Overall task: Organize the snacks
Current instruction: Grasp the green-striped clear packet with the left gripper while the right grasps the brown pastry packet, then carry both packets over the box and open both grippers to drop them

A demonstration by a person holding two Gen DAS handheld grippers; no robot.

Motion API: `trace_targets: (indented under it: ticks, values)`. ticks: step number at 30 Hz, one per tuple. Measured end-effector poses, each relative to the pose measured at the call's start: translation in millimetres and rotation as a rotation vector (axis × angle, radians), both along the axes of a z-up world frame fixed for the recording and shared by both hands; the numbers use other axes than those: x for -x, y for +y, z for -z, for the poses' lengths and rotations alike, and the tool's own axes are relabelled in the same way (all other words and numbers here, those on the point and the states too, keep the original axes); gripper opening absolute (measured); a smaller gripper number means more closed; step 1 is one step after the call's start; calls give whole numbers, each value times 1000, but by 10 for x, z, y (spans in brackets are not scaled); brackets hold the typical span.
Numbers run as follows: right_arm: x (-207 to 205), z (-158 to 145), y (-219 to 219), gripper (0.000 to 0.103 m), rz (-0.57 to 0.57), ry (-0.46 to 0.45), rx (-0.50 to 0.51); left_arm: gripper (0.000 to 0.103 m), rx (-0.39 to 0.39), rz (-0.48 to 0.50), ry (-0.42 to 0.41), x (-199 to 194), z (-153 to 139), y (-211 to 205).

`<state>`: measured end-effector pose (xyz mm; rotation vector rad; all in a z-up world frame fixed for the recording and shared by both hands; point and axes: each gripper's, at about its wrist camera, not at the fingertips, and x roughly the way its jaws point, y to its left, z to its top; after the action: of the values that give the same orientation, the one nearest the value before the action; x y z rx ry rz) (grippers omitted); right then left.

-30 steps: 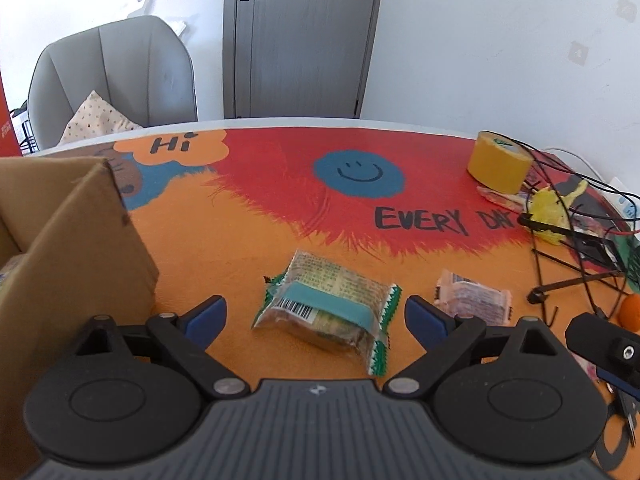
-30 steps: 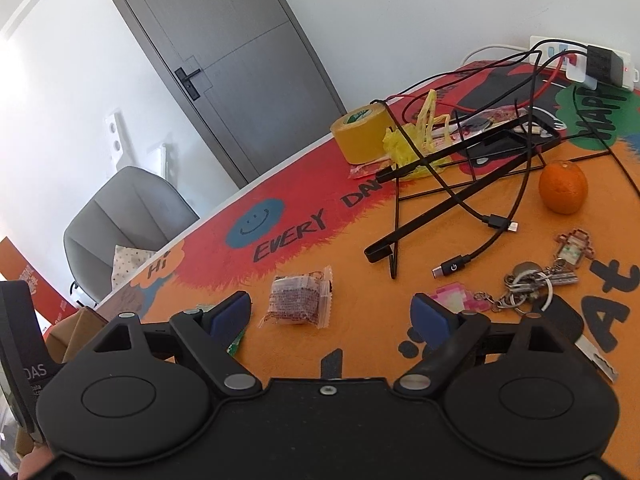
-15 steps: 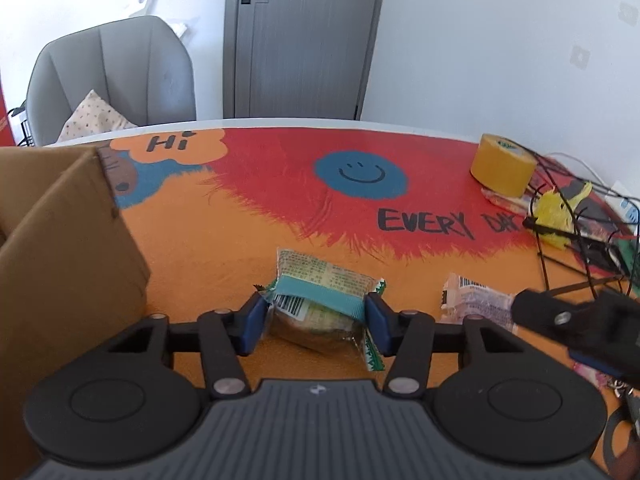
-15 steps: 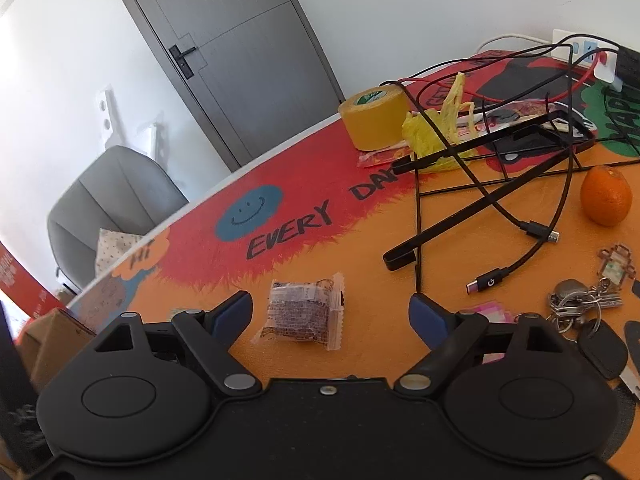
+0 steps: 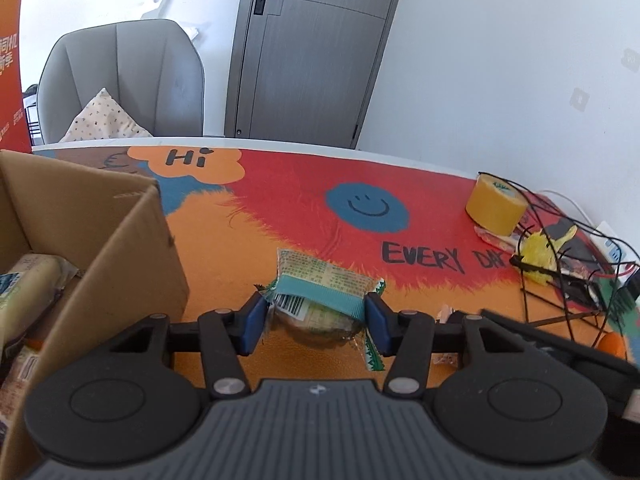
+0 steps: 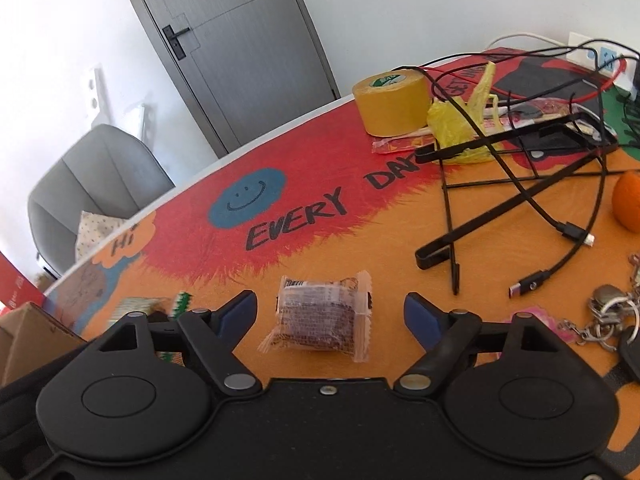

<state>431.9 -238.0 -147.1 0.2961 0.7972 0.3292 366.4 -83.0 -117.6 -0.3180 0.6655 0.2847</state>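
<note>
My left gripper (image 5: 316, 322) is shut on a green-wrapped snack (image 5: 320, 300) and holds it above the orange mat, right of the open cardboard box (image 5: 120, 248). Packaged snacks (image 5: 28, 284) lie inside the box. My right gripper (image 6: 330, 314) is open, its blue pads on either side of a clear-wrapped brown snack (image 6: 320, 316) that lies on the mat. The green snack's edge (image 6: 140, 306) shows at the left of the right wrist view.
A yellow tape roll (image 6: 390, 104), a yellow bag (image 6: 460, 128), a black wire stand with cables (image 6: 520, 184), an orange (image 6: 628, 204) and keys (image 6: 612, 312) lie to the right. A grey chair (image 5: 124, 80) stands behind the table.
My left gripper closed on the green snack and lifted it toward the box. My right gripper moved in over the clear-wrapped snack, still open.
</note>
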Motion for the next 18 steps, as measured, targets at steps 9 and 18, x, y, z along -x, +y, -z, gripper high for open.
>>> trace_targets:
  ticks: [9, 18]
  values:
    - [34, -15, 76, 38, 28, -2, 89, 52, 29, 13, -22, 115, -103, 58]
    - [407, -236, -76, 37, 46, -39, 13, 52, 38, 38, -72, 397, -335, 48]
